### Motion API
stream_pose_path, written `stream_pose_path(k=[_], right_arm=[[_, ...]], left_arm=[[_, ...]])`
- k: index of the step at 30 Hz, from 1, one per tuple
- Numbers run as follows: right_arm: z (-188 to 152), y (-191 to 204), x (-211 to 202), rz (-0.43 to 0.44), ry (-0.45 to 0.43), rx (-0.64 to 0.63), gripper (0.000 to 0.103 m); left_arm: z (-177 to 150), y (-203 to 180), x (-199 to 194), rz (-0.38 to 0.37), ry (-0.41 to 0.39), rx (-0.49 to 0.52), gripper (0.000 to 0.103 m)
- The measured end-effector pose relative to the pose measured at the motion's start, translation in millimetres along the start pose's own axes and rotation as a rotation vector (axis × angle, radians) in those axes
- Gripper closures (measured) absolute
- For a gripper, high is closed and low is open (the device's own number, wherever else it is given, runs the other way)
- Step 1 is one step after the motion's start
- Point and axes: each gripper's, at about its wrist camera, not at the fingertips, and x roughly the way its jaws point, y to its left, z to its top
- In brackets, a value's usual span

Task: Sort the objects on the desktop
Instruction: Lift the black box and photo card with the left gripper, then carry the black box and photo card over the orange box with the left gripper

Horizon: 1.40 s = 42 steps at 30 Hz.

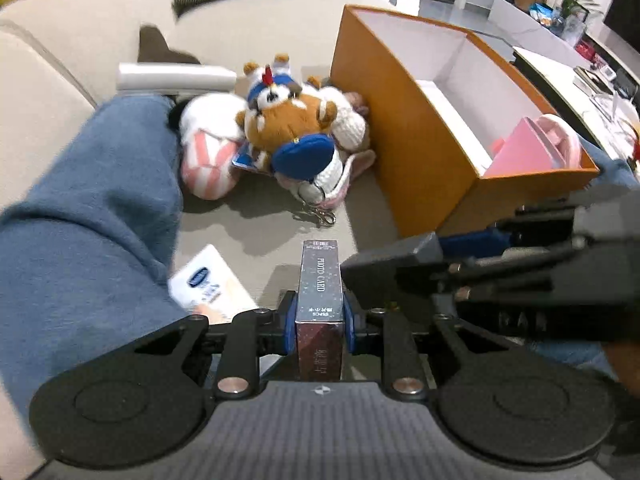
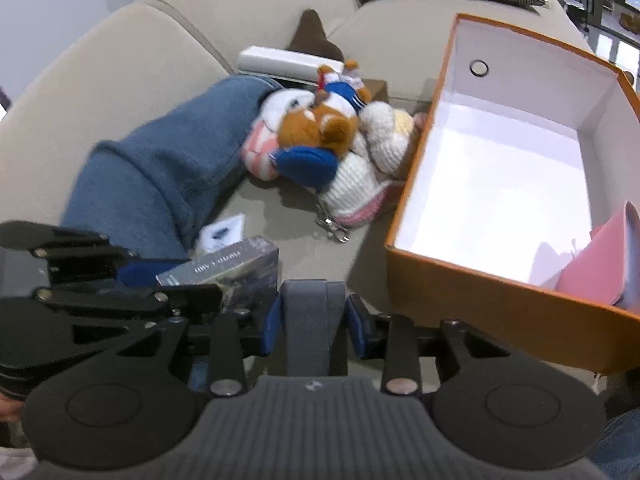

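In the left wrist view my left gripper is shut on a dark narrow box marked PHOTO CARD, held upright between the blue pads above the beige sofa seat. The right wrist view shows the same box at lower left. My right gripper is shut on a grey case that fills the gap between its pads. From the left wrist view that grey case juts out of the right gripper, just right of the photo card box. An orange box with a white inside stands open to the right.
A pile of plush toys with a keyring lies against the orange box wall. A pink item leans inside the box. A white card lies by a person's jeans leg. A long white box sits behind.
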Motion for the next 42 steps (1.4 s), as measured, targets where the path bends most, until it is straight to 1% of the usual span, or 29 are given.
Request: stream_pose_path(k=[2,4,6,9,12,15,17,19,20,21,24,29,33,39,42], right_arm=[[-3,1,6,-0.012,-0.002,-0.011,0.067],[-4,2,9,-0.037,-0.014,-0.023,0.066],[-4,1,10,-0.029,-0.014,-0.017,0.066],[-6,-2,15,-0.03,-0.002,0.0,0.064],[-6,-6,15,-0.023,-0.013,0.022,0.066],[-5,-7,16,-0.02,-0.016,0.027,0.066],[-5,-5,16,-0.021,-0.02,0.019,0.066],[-5,-3,16,-0.02,-0.024,0.015,0.066],[-5,-3,15,-0.018,-0.026,0.014,0.066],[-5,-3,13,-0.014,-0.03,0.013,0.066],[-4,-4,5,0.002,-0.044,0.015,0.066],[2,-9,-24,0.057,-0.086,0.036,0.066],[8,-13,-60,0.083,-0.151,0.032,0.066],[23,-25,-111,0.042,-0.262,0.027,0.066],[30,-36,-126,-0.012,-0.295,0.027,0.066]], left_arm=[[-1,3,12,0.006,-0.012,-0.028,0.077],[-1,5,16,-0.003,-0.057,-0.04,0.077],[-1,3,20,0.008,-0.082,-0.026,0.076],[-2,1,19,0.017,-0.084,-0.01,0.076],[-3,-2,16,0.036,-0.06,0.02,0.073],[-6,-3,23,0.05,0.023,0.051,0.071],[-10,-1,28,0.046,0.079,0.044,0.073],[-13,0,27,0.024,0.076,0.033,0.076],[-14,0,25,0.027,0.07,0.03,0.076],[-14,1,22,0.032,0.058,0.025,0.077],[-9,4,5,0.025,0.007,0.009,0.077],[3,3,-34,-0.029,-0.091,-0.001,0.077],[21,-5,-59,-0.079,-0.173,0.017,0.077],[56,-30,-79,-0.138,-0.272,0.097,0.077],[75,-44,-73,-0.19,-0.274,0.124,0.077]])
